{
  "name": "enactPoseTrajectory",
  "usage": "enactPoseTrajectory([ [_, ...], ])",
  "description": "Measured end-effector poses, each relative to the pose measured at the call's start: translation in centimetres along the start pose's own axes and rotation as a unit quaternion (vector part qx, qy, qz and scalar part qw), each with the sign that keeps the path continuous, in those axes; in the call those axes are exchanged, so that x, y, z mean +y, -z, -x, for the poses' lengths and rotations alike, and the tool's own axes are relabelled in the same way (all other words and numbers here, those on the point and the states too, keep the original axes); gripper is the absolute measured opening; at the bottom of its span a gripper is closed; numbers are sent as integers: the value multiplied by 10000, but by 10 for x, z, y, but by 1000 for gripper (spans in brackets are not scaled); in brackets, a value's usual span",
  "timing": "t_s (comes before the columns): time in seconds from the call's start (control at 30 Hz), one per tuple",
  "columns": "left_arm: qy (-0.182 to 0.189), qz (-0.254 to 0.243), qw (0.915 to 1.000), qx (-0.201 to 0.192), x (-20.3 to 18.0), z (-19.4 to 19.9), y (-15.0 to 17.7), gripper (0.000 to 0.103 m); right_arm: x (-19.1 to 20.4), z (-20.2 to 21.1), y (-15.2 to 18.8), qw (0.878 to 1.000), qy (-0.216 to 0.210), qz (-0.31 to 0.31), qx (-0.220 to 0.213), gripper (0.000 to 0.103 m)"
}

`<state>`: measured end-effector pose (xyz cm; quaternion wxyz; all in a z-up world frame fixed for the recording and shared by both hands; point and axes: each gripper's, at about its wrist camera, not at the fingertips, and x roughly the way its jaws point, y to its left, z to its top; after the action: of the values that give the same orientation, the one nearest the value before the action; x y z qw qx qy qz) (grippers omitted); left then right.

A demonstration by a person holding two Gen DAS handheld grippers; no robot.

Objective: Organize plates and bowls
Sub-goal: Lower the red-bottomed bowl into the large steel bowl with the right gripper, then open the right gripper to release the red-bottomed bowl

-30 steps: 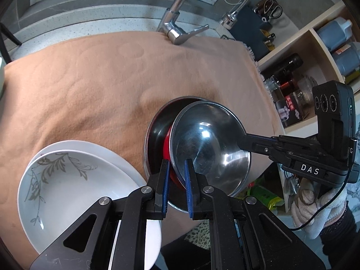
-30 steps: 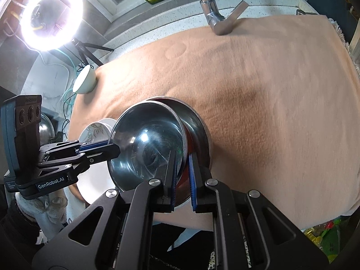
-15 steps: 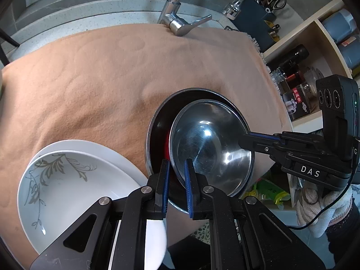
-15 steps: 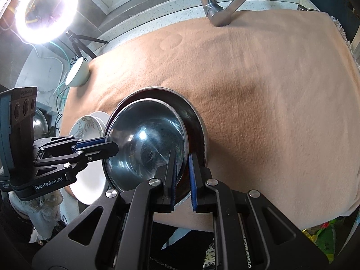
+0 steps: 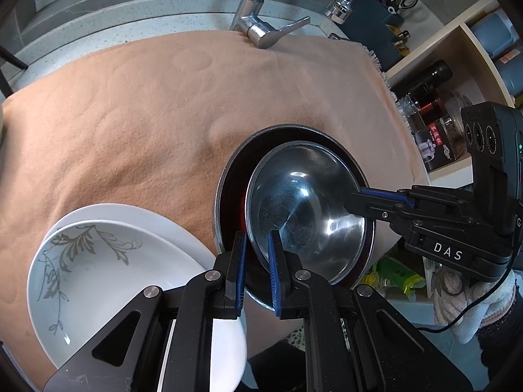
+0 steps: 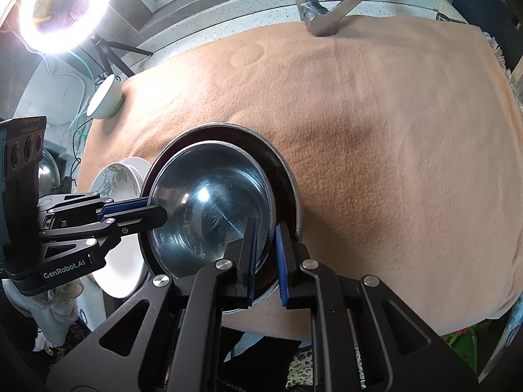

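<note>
A shiny steel bowl (image 5: 305, 210) (image 6: 209, 209) sits inside a larger dark steel bowl (image 5: 233, 176) (image 6: 284, 176) on the tan cloth; something red shows between them. My left gripper (image 5: 256, 245) straddles the steel bowl's near rim, jaws slightly apart. My right gripper (image 6: 265, 232) straddles the opposite rim the same way; it shows in the left wrist view (image 5: 356, 197). The left gripper shows in the right wrist view (image 6: 157, 210). Two stacked white plates (image 5: 108, 261) (image 6: 117, 176), the top one with a leaf pattern, lie left of the bowls.
A tan cloth (image 5: 130, 114) covers the sink area. A faucet (image 5: 258, 29) stands at the back. A small white bowl (image 6: 104, 99) sits at the cloth's far left edge. Shelves with bottles and jars (image 5: 434, 111) are on the right. A ring light (image 6: 55, 6) shines at upper left.
The steel bowl has come down from a tilted hold and settled into the larger dark bowl. Both grippers' jaws have widened a little around its rim.
</note>
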<state>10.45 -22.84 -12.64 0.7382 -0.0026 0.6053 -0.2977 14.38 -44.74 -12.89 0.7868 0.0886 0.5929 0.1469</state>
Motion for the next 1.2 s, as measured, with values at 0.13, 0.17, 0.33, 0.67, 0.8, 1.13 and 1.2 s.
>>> enactPoseTrajectory([
  [0.13, -23, -21, 10000, 20, -1, 0, -1, 11, 1, -1, -1, 10000, 49, 20, 6, 15],
  [0.17, -22, -26, 10000, 24, -1, 0, -1, 11, 2, -1, -1, 10000, 80, 42, 6, 15],
  [0.33, 2, -25, 10000, 26, -1, 0, -1, 11, 2, -1, -2, 9999, 91, 51, 13, 16],
  [0.67, 24, -95, 9999, 47, -2, 0, -2, 11, 8, -3, -3, 9997, 156, 158, 55, 28],
  [0.8, 37, -107, 9999, 49, -1, 1, -3, 12, 9, -4, -2, 9997, 186, 173, 53, 30],
  [1.13, 76, -157, 9998, -30, 1, 8, -3, 12, 6, 5, -3, 9998, 179, 41, -58, 32],
  [1.2, 82, -166, 9998, -37, 1, 10, -2, 12, 5, 7, -3, 9999, 131, -26, -84, 35],
])
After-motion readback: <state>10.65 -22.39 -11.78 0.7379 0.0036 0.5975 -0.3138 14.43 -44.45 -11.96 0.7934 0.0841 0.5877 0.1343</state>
